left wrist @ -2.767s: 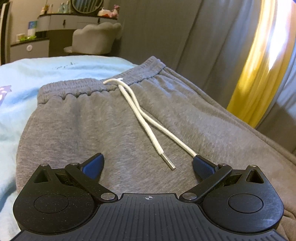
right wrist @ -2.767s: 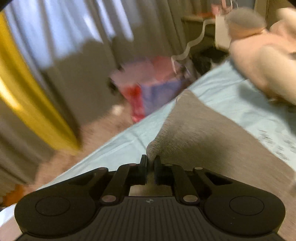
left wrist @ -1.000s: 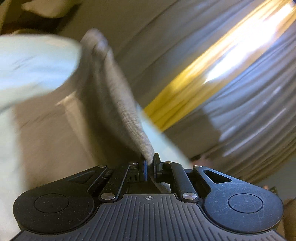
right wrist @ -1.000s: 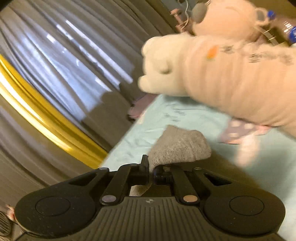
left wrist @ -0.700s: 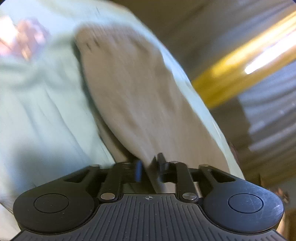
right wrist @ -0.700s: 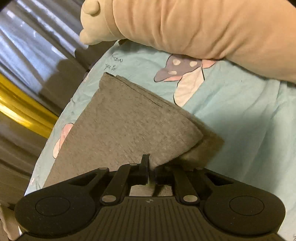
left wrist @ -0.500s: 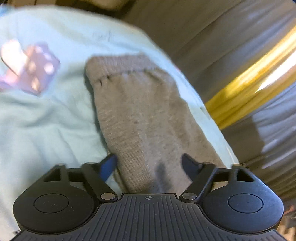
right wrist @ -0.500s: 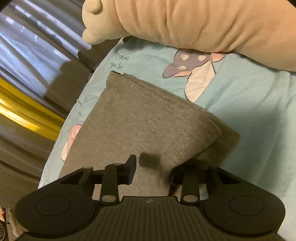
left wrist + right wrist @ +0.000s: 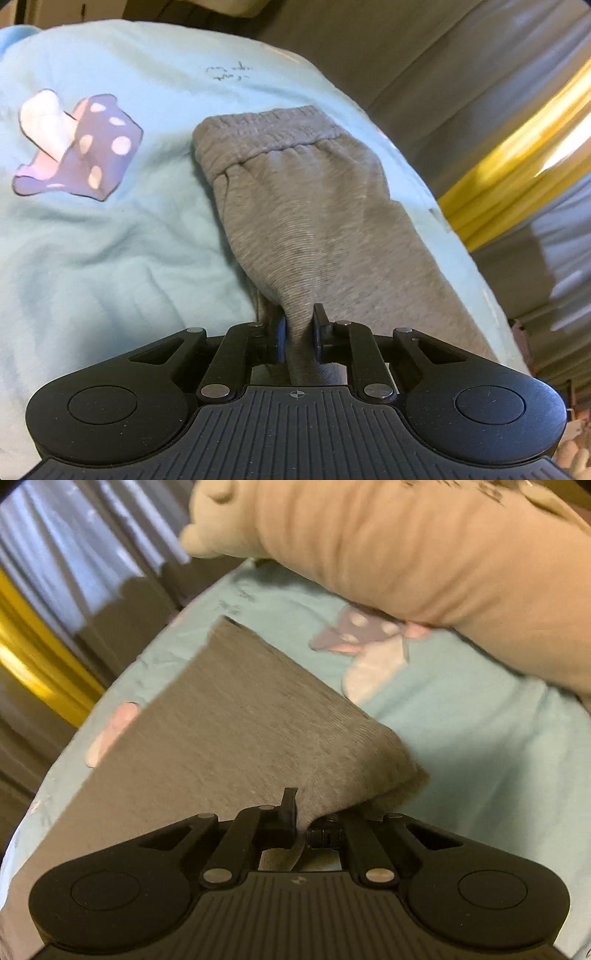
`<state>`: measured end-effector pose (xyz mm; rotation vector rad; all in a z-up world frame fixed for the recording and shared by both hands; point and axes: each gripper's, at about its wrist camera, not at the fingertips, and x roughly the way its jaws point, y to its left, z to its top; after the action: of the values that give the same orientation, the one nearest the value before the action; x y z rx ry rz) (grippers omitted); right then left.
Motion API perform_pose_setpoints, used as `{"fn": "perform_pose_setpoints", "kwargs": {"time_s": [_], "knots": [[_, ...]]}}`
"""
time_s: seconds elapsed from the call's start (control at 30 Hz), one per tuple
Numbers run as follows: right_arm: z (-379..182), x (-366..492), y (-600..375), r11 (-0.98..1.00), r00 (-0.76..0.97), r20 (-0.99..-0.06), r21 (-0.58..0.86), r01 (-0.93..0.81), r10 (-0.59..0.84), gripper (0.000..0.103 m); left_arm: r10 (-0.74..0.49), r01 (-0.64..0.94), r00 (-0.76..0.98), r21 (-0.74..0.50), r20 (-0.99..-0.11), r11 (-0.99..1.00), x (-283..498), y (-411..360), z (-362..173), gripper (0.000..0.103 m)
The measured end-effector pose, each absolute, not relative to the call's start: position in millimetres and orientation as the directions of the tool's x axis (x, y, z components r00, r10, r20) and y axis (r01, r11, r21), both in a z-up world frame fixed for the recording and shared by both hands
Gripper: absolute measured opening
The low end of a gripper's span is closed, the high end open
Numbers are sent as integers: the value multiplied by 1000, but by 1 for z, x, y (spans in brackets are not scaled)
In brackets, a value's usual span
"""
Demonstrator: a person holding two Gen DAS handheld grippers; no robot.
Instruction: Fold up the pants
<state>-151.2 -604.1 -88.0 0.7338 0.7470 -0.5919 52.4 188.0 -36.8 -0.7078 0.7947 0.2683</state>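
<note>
- Left gripper [image 9: 298, 338]: jaws have just been closing and now pinch a raised fold of the grey pants [image 9: 314, 221]; cloth bunches between the blue pads and runs down into the gap behind them.
- Pants, left wrist view: folded, lying on the light blue bedsheet [image 9: 110, 258]. Elastic waistband [image 9: 266, 129] at 12 o'clock from the gripper, far end of the bundle. Fabric runs from the jaws up toward 12 and spreads out toward 3 o'clock.
- Mushroom print [image 9: 81, 162] on the sheet at 10 o'clock from the left gripper, apart from the pants. Small dark script on the sheet beyond the waistband, near 12 o'clock; unreadable.
- Curtain [image 9: 517, 155] with a yellow band at 2 o'clock, past the bed edge.
- Right gripper [image 9: 303, 821]: fingers drawn fully together, clamped on the rounded folded edge of the pants [image 9: 221, 720]. One finger shows in front of the cloth; the other is mostly covered by it.
- Pants, right wrist view: flat grey panel stretching from the jaws toward 10–11 o'clock, with a sharp corner at the far end near the edge of the sheet [image 9: 480, 757].
- Plush toy [image 9: 424, 554], beige, lies across the sheet from 12 to 3 o'clock, not touching the pants. Frame slightly blurred.
</note>
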Motion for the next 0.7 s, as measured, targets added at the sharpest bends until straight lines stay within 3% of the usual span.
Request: {"fn": "perform_pose_setpoints", "kwargs": {"time_s": [0.17, 0.27, 0.3, 0.37, 0.4, 0.47, 0.5, 0.57, 0.7], "knots": [[-65, -160, -596, 651, 645, -714, 357, 670, -272, 5, 15, -423, 705, -403, -709, 812, 48, 174, -17, 13], [-77, -156, -603, 635, 563, -768, 276, 721, -305, 6, 78, -459, 655, -314, -752, 831, 52, 173, -23, 15], [-87, -154, -609, 626, 525, -804, 261, 735, -281, 6, 106, -477, 646, -291, -756, 829, 49, 172, -22, 19], [-86, -164, -616, 600, 553, -790, 314, 736, -265, 13, 166, -501, 645, -249, -746, 829, 41, 168, -15, 39], [-82, -170, -618, 580, 546, -788, 311, 753, -286, 19, 212, -507, 648, -206, -732, 837, 35, 163, -8, 42], [-72, -182, -621, 553, 537, -777, 304, 776, -327, 20, 255, -477, 677, -148, -690, 866, 24, 148, 4, 51], [-68, -187, -622, 556, 543, -770, 303, 774, -336, 22, 237, -439, 700, -145, -674, 887, 19, 138, 10, 57], [-61, -192, -621, 561, 552, -759, 305, 769, -344, 23, 170, -367, 735, -174, -656, 914, 15, 116, 16, 84], [-51, -195, -610, 583, 589, -717, 314, 750, -372, 26, -42, -150, 768, -243, -639, 958, 19, 55, 12, 95]]}}
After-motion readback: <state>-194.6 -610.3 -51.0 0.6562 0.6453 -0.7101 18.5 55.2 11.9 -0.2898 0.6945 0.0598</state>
